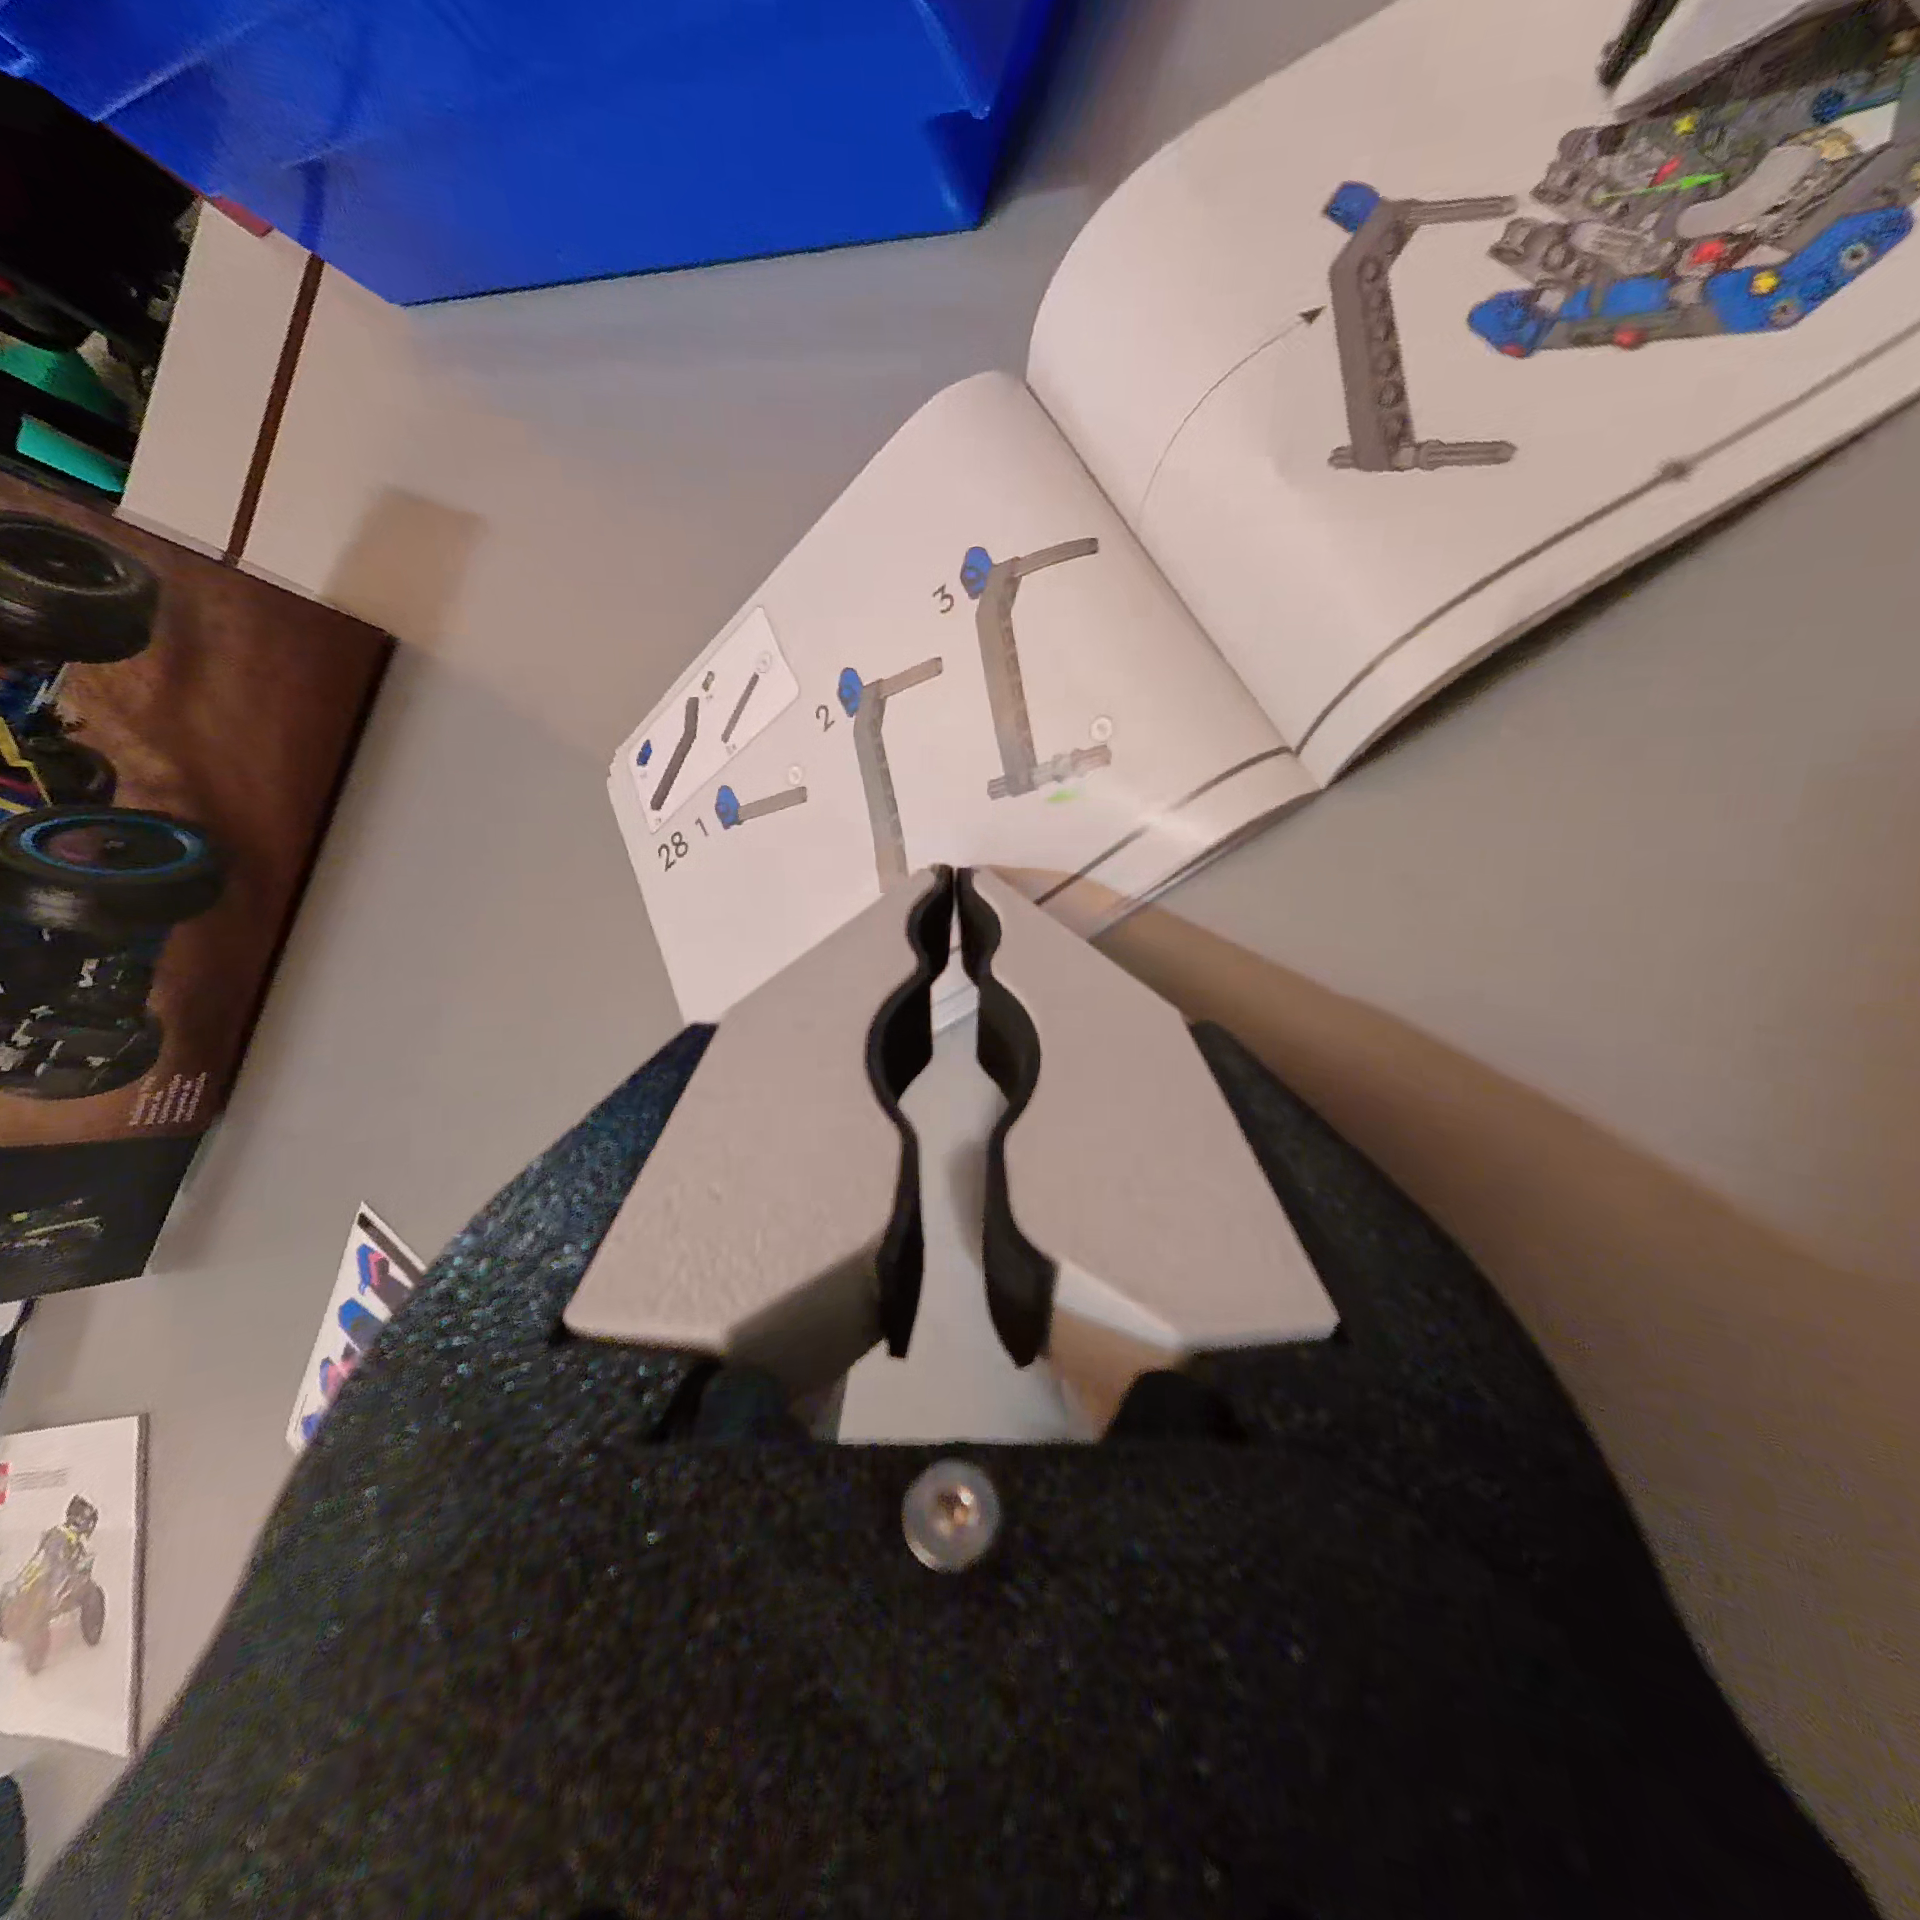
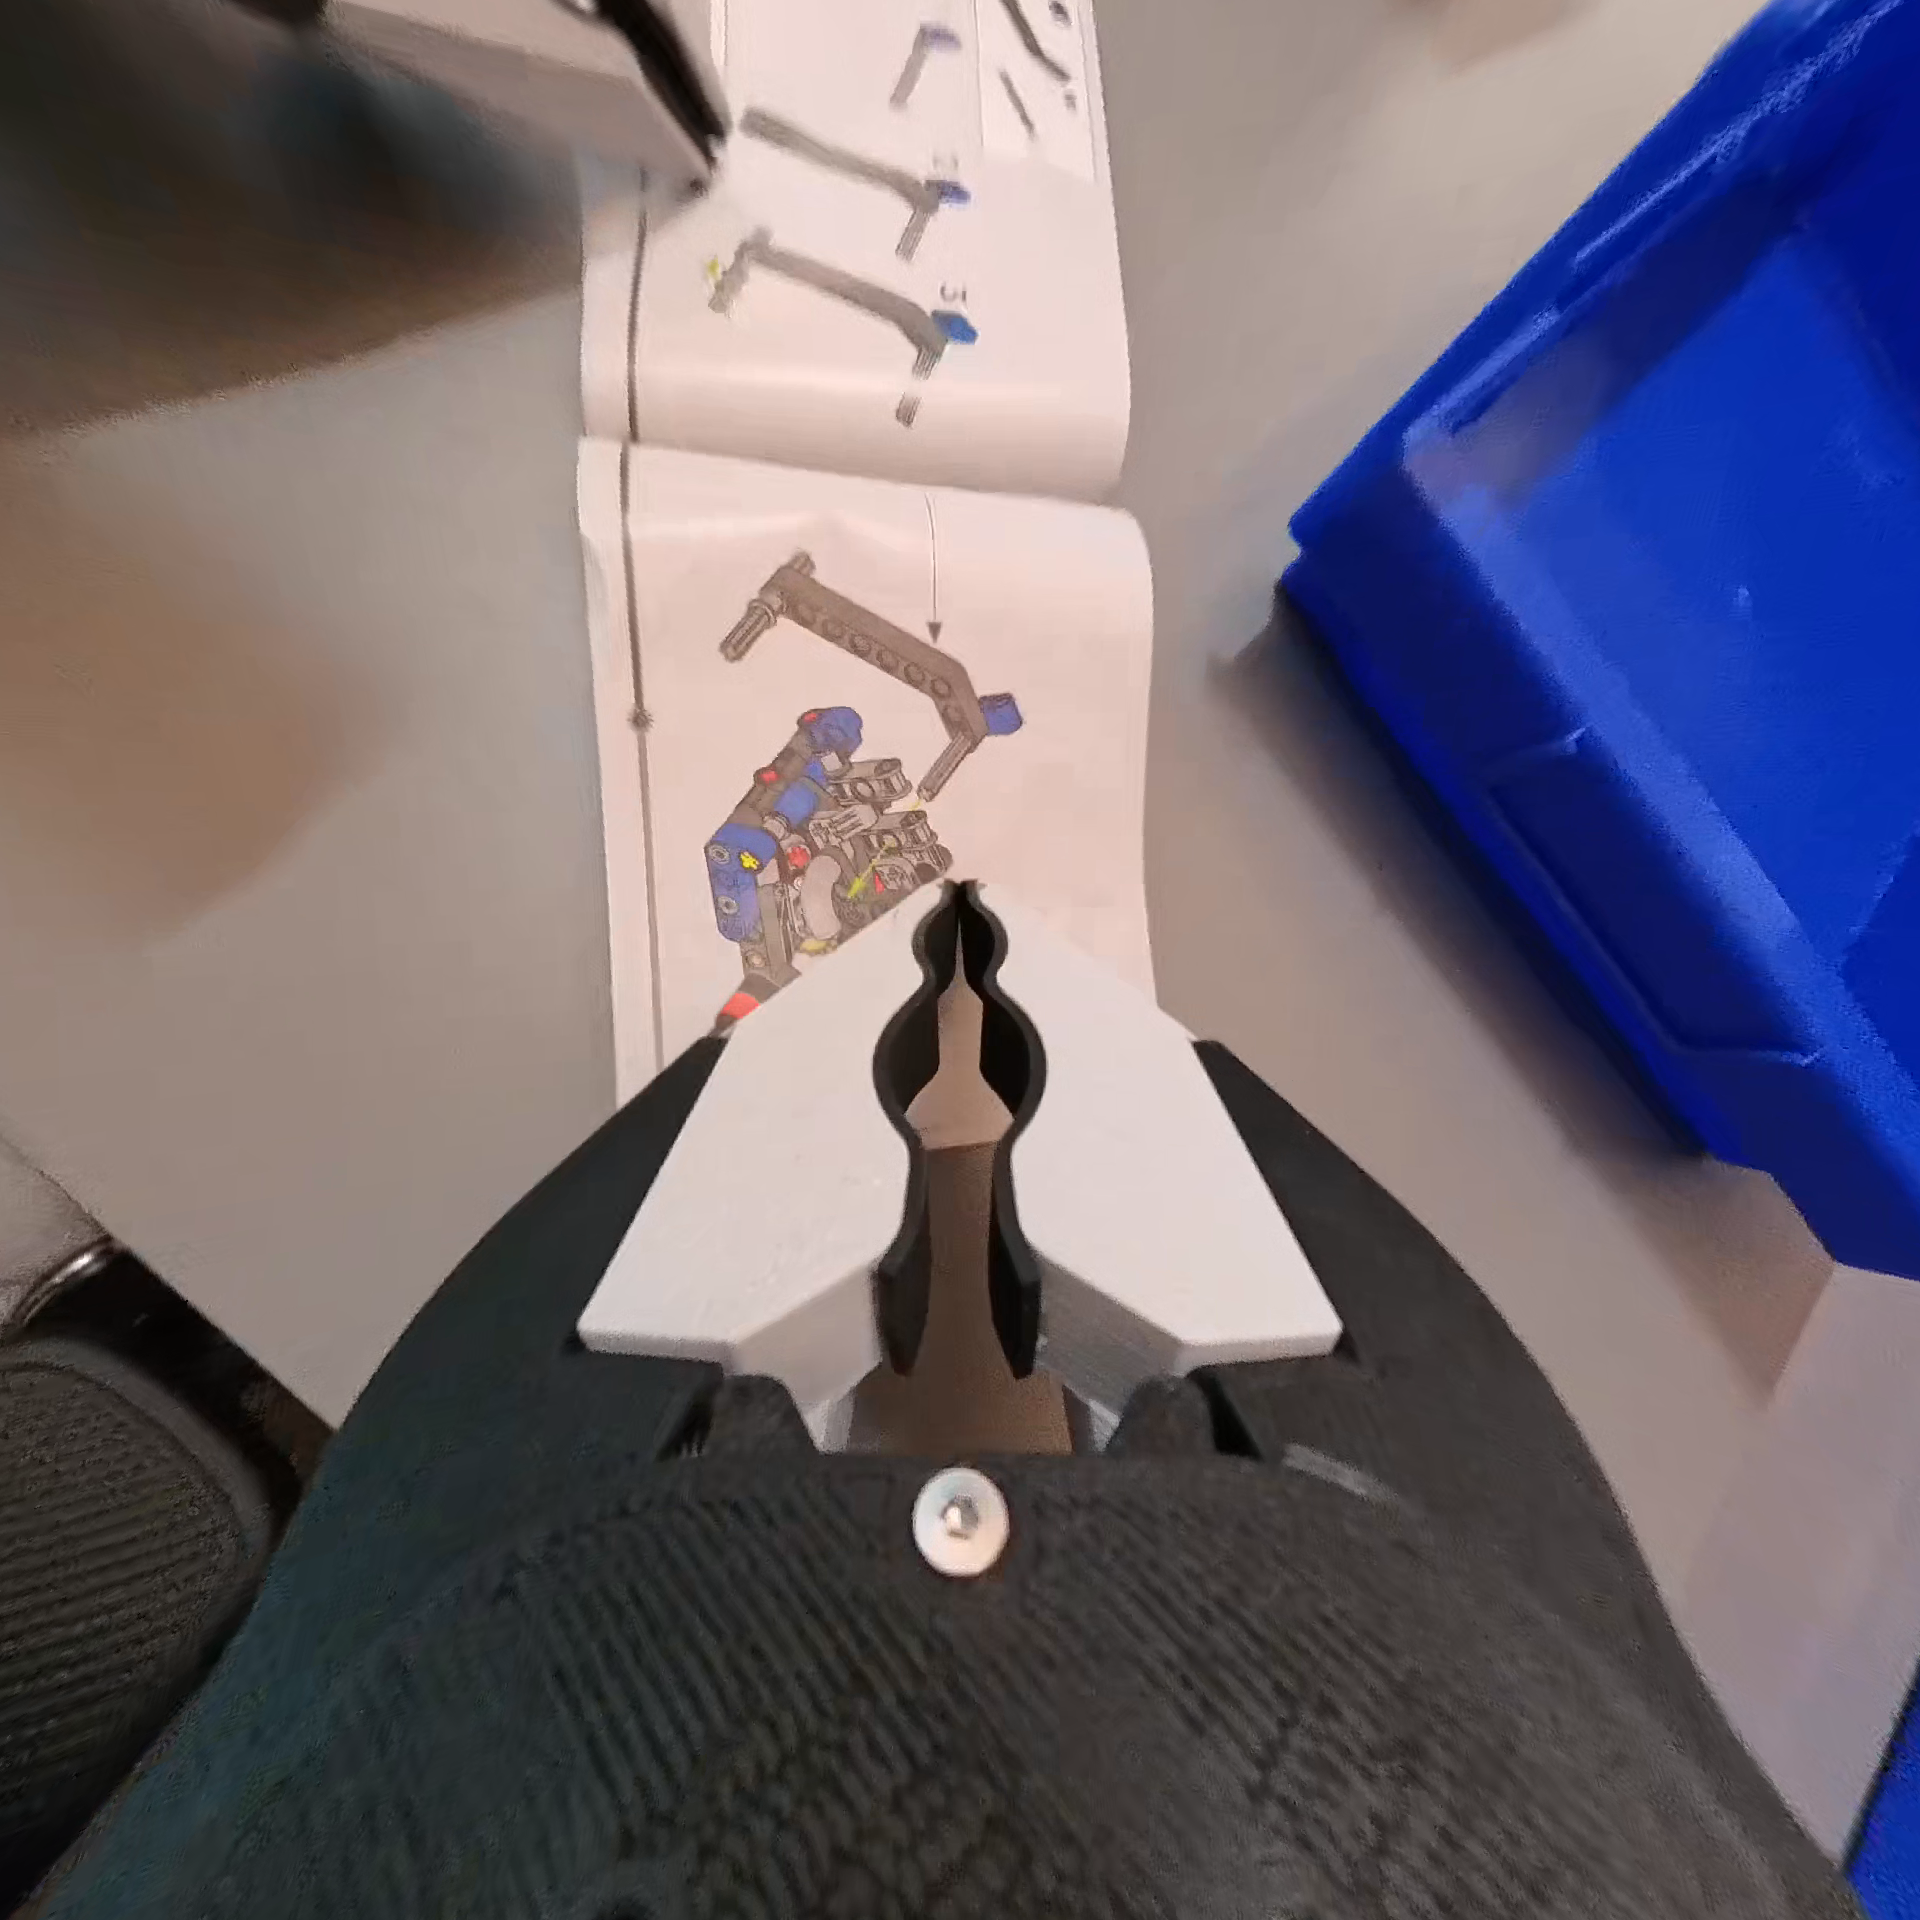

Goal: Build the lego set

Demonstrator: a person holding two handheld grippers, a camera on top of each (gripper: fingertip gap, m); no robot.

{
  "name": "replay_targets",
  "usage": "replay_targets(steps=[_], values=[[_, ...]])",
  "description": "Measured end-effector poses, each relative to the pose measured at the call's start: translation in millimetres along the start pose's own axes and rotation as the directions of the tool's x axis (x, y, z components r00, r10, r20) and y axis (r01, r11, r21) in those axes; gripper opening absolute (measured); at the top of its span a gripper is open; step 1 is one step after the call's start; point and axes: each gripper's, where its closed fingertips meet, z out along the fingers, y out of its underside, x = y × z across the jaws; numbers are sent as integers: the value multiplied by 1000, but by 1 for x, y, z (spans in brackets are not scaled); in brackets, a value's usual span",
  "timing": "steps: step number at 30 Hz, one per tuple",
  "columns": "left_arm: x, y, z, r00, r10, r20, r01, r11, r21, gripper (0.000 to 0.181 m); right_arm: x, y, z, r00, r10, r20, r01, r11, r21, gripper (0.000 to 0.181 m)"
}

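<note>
An open instruction booklet (image 1: 1039,644) lies on the grey table (image 1: 499,727); its pages show drawings of grey beams, blue pieces and a partly built vehicle. My left gripper (image 1: 954,878) is shut, its tips just above the booklet's near edge, and nothing shows between the pads. In the right wrist view my right gripper (image 2: 964,891) is shut over the booklet's (image 2: 862,540) vehicle drawing, with nothing between its pads. The left gripper (image 2: 696,145) shows blurred at the top left of that view. No loose Lego piece is in view.
A blue plastic bin (image 1: 623,135) stands beyond the booklet; it fills the right side of the right wrist view (image 2: 1662,623). The set's dark box (image 1: 156,883) lies at the left. Small leaflets (image 1: 62,1579) lie at the lower left. The left gripper's tips are roughly 15 centimeters from the right gripper's.
</note>
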Motion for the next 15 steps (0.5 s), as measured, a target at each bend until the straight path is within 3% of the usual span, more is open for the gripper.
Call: replay_targets(steps=[15], values=[[2, 4, -4, 999, -41, 7, 41, 999, 7, 0, -1, 2, -1, 997, 60, 51, -63, 996, 65, 0]])
